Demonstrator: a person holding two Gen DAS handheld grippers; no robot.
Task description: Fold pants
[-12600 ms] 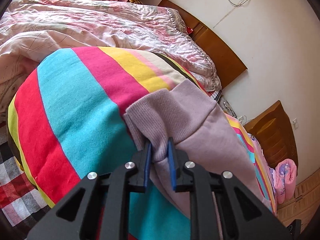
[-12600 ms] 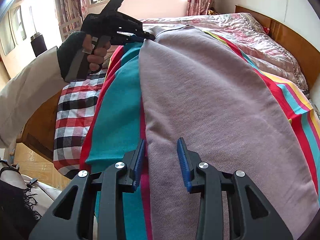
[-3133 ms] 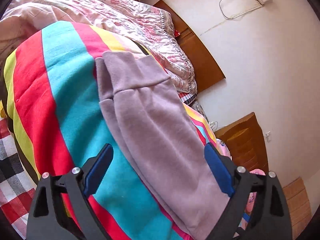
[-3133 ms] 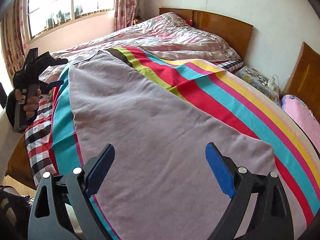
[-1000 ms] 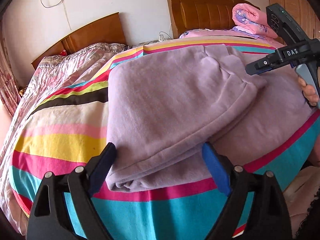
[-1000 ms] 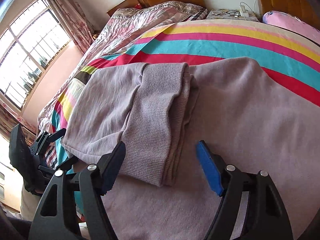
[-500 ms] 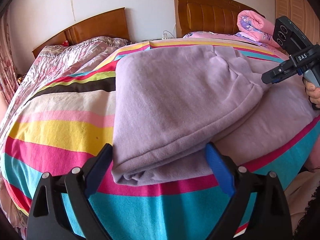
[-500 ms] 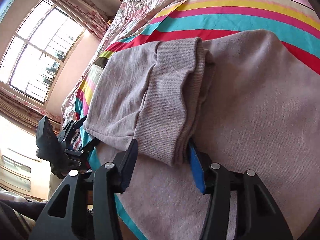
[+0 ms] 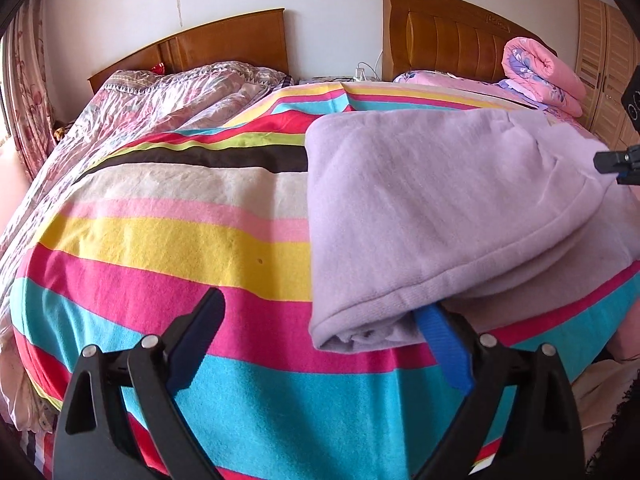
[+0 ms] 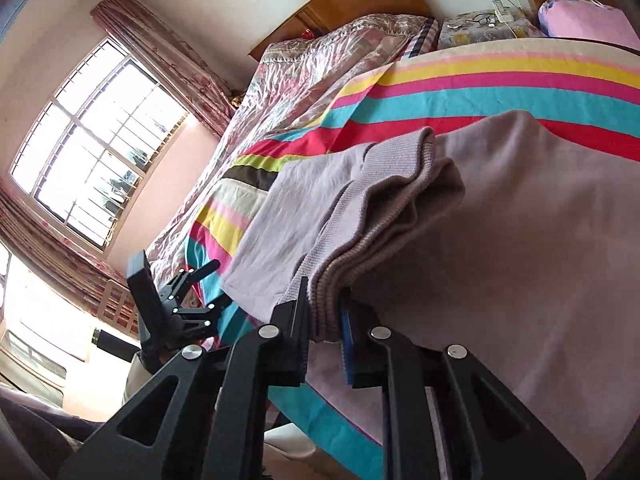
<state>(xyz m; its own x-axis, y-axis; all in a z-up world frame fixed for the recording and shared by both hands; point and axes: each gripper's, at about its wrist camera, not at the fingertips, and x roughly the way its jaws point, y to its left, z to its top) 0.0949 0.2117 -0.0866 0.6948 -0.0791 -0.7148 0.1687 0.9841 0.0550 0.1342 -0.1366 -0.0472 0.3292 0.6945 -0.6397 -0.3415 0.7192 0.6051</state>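
A: Where do the pants (image 9: 432, 208) sit?

B: Lilac pants, folded over on themselves, lying on the striped blanket (image 9: 168, 240) at the near side of the bed. The folded upper layer rests on the lower one; its ribbed cuffs (image 10: 384, 208) are stacked at the near edge in the right wrist view.

A: Right gripper (image 10: 325, 320)?

B: Its jaws have just been closing, and they now pinch the ribbed cuffs between the blue pads (cloth bunched in the narrow gap). In the left wrist view only its tip shows at the right edge, touching the pants.

A: Left gripper (image 9: 320, 320)?

B: Its jaws have just been opening and they stand wide apart. The folded corner of the pants lies between them, close against the right-side pad (image 9: 440, 336); the other finger (image 9: 200, 328) is over bare blanket. Nothing pressed or held.

A: Anything else?

B: Crumpled pink quilt (image 9: 172, 96) beyond the blanket, wooden headboard (image 9: 208, 44) at the wall, rolled pink bedding (image 9: 540, 76) at far right, window (image 10: 96, 148) with curtains in the right wrist view.
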